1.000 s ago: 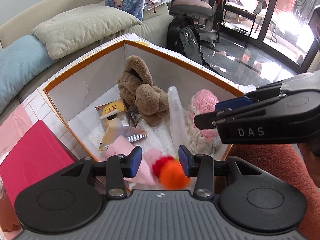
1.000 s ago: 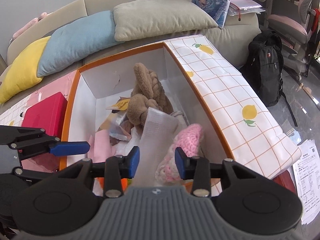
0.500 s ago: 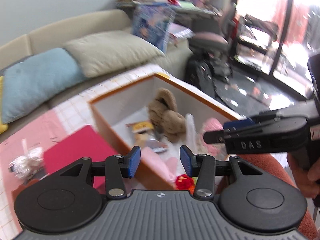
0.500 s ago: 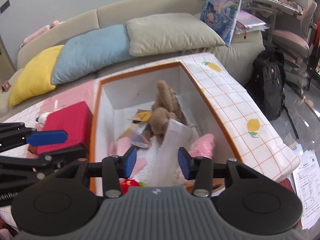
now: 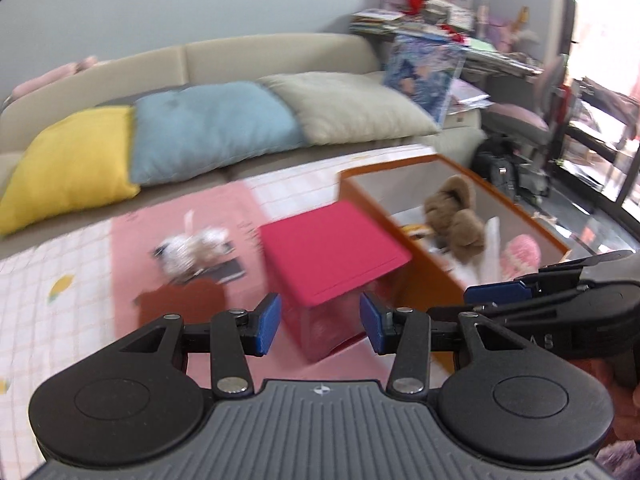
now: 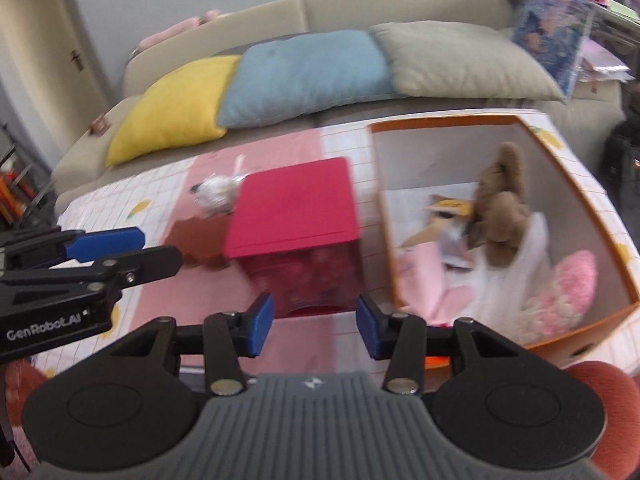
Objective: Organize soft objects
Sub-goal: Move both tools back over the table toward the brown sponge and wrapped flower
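An orange-rimmed box stands at the right and holds a brown plush, a pink knitted item, a white cloth and a pink cloth. The box and plush also show in the left wrist view. A white fluffy toy lies on the pink mat; it also shows in the right wrist view. My left gripper is open and empty, in front of a red box. My right gripper is open and empty, before the same red box.
A brown flat piece lies beside the white toy. A sofa with yellow, blue and beige cushions runs behind the table. A black backpack sits on the floor at the right.
Both grippers have drawn back from the orange-rimmed box and swung left, now facing the red box and the mat. Both stay open and empty.
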Demonstrator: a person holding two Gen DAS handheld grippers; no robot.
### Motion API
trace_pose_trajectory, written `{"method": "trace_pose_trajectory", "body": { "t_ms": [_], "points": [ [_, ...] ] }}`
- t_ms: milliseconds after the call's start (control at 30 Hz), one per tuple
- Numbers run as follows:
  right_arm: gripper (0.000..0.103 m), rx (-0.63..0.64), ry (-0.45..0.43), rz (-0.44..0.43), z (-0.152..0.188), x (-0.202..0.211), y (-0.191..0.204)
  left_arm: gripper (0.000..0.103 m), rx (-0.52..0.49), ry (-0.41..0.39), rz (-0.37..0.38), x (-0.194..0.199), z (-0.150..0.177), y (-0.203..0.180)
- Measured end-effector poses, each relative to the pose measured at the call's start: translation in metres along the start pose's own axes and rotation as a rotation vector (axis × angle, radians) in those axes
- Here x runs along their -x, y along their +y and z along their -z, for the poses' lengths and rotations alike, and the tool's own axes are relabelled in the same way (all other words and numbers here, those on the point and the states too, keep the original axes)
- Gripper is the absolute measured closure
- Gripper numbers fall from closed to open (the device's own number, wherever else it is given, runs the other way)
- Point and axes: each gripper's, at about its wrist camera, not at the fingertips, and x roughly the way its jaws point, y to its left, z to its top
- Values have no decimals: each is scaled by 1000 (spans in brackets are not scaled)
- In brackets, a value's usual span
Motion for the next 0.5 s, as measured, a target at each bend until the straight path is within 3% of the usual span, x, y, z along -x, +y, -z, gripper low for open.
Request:
{"method": "trace_pose_trajectory", "body": {
  "t_ms": [233,500],
  "points": [
    [57,120,59,-68,11,-18,51,51,59,28,-49,6,27,37],
    [57,247,64,-80,8,-31,80,51,168,17,-68,7,33,77]
  ]
}}
